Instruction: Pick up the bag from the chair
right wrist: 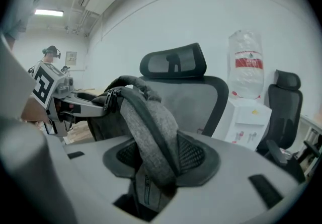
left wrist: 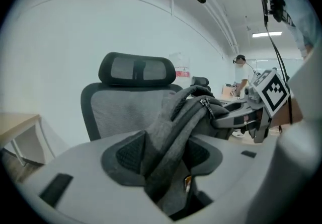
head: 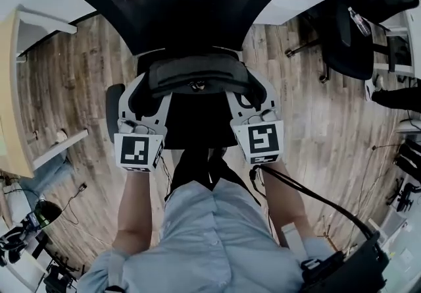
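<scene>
My left tongs (left wrist: 166,160) are pinching a grey strap of the bag (head: 197,73). The cloth is bunched so thickly between the dark pads that their faces are covered. My right tongs (right wrist: 161,160) are clamped the same way on another grey strap, with a zip showing just under the grip.

From above, the bag hangs between the two tongs, in front of the backrest of the black mesh chair (head: 181,2) and over its seat. Only the bag's top edge shows there. The dark patch below it could be the bag's body or the seat, and I cannot tell which, nor whether the bag touches the seat. The chair's top is cut off by the picture's edge and its base is hidden under everything.

Past my right tongs stand a white water dispenser (right wrist: 246,117) and a second dark chair (right wrist: 284,102), its lower part hidden behind my tongs.
</scene>
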`<action>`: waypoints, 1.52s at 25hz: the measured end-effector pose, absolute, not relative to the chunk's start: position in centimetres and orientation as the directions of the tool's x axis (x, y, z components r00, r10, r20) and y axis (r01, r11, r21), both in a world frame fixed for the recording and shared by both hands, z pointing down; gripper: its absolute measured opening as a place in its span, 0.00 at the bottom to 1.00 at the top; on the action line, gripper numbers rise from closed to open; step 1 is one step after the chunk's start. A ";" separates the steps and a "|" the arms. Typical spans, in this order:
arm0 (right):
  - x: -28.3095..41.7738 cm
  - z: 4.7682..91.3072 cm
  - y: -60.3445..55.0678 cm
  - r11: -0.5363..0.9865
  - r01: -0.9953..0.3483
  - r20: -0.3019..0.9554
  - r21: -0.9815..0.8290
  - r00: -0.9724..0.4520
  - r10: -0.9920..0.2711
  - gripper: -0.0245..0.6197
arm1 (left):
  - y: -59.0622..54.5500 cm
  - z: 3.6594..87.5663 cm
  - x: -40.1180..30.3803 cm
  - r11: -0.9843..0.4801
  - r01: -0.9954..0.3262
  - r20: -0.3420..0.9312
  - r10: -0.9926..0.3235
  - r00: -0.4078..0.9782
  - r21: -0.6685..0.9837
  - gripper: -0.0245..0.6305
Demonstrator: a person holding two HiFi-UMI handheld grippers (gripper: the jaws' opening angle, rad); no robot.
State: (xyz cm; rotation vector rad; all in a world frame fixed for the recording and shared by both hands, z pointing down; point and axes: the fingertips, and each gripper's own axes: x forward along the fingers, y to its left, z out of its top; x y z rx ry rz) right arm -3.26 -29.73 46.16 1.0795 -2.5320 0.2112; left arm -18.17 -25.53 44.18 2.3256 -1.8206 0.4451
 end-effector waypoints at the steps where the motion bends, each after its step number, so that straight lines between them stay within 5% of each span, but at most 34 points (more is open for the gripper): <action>1: -3.3 45.2 -29.5 0.696 -0.718 0.387 0.014 -0.638 -0.666 0.30 | -25.2 43.3 -18.2 -0.242 -0.968 0.317 -0.925 0.211 -0.062 0.36; 22: -2.8 24.7 -28.4 0.741 -0.668 0.168 0.071 -0.724 -0.669 0.29 | -22.5 22.4 -17.3 -0.087 -0.982 0.113 -0.991 0.068 -0.170 0.36; 38: -0.4 24.0 -27.5 0.740 -0.670 0.163 0.068 -0.724 -0.670 0.29 | -21.3 21.0 -14.7 -0.068 -0.977 0.109 -0.993 0.046 -0.201 0.37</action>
